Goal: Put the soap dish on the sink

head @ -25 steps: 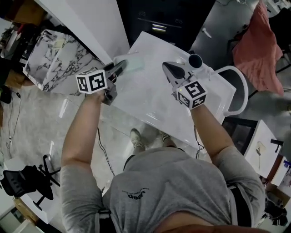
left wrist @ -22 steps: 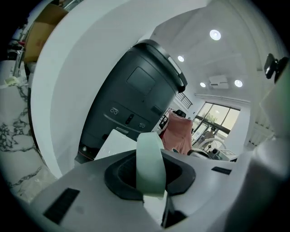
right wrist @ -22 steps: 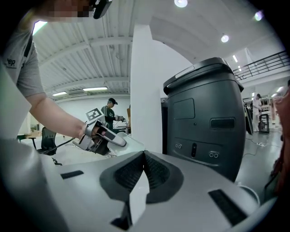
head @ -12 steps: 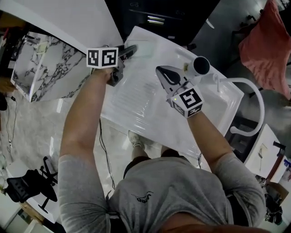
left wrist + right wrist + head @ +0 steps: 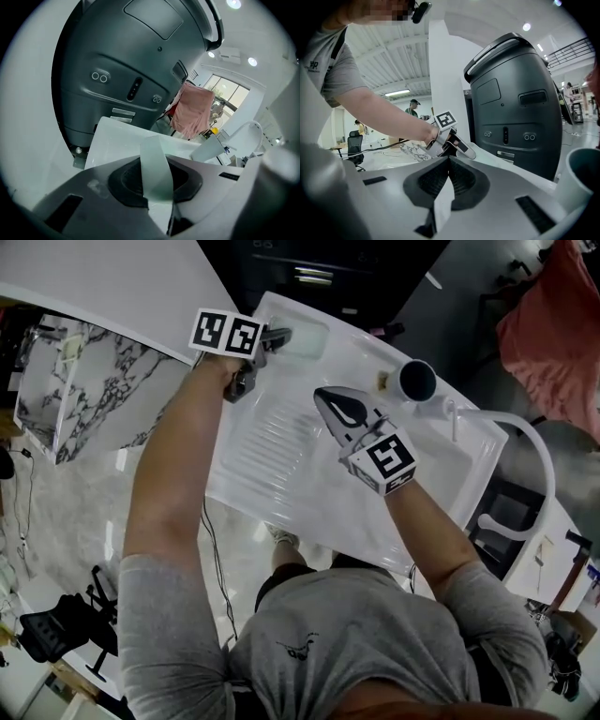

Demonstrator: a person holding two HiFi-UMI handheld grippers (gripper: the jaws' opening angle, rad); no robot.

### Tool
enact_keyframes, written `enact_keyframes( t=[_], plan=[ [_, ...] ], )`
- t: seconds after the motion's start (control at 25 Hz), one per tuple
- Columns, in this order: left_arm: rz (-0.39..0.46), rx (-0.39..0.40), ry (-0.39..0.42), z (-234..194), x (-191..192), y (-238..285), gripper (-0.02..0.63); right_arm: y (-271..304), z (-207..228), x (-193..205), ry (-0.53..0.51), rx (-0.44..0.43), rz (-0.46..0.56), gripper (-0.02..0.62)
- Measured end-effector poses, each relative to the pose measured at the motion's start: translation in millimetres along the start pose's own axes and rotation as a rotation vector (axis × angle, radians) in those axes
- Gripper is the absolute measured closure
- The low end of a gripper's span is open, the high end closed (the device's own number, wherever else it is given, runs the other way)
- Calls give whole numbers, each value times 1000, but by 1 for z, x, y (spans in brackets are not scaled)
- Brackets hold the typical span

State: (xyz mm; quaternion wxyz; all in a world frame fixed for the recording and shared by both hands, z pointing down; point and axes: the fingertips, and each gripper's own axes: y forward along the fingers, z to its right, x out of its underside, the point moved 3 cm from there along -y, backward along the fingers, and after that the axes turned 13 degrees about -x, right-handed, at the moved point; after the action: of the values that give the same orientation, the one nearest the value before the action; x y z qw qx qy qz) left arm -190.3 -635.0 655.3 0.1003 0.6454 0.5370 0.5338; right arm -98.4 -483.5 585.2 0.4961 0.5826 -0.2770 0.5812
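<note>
The soap dish (image 5: 307, 341), pale and translucent, is at the far left corner of the white sink unit (image 5: 281, 460), low over or on its rim; contact is not visible. My left gripper (image 5: 279, 334) is shut on the dish's near edge. In the left gripper view the dish (image 5: 153, 157) stands as a pale green strip pinched between the jaws. My right gripper (image 5: 326, 395) hovers over the ribbed drainboard in the middle of the sink unit, jaws together and nothing in them. In the right gripper view the left gripper (image 5: 457, 143) shows ahead with the dish (image 5: 469, 152) at its tip.
A dark-mouthed cup (image 5: 415, 381) stands on the sink's far rim, with a tap (image 5: 454, 418) to its right beside the basin. A large dark grey machine (image 5: 136, 79) rises just behind the sink. A marble slab (image 5: 84, 381) lies to the left, and a pink cloth (image 5: 553, 315) hangs far right.
My left gripper carried the soap dish away from me and down to the sink's far left corner. The right gripper sank a little over the drainboard.
</note>
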Motion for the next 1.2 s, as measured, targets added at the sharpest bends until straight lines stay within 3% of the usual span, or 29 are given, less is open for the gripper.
enact_keyframes(
  t=[0.32,0.56,0.64,0.76,0.84,1.2],
  plan=[
    [-128,-163,108,-8,-4,23,440,0,0,4,13,-22,2,541],
    [-157,-326,192,-11,-7,32,336,-4,1,3,27,-25,9,541],
    [-149,-395,266,-12,-8,34,306,-5,1,3,26,-31,13,541],
    [-104,-532,464,-12,-9,40,325,-8,2,3,29,-32,16,541],
    [-77,-578,521,-10,-11,41,325,-9,3,4,32,-32,16,541],
    [0,-581,464,-6,-19,29,325,-16,-1,-2,23,-35,21,541]
  ],
)
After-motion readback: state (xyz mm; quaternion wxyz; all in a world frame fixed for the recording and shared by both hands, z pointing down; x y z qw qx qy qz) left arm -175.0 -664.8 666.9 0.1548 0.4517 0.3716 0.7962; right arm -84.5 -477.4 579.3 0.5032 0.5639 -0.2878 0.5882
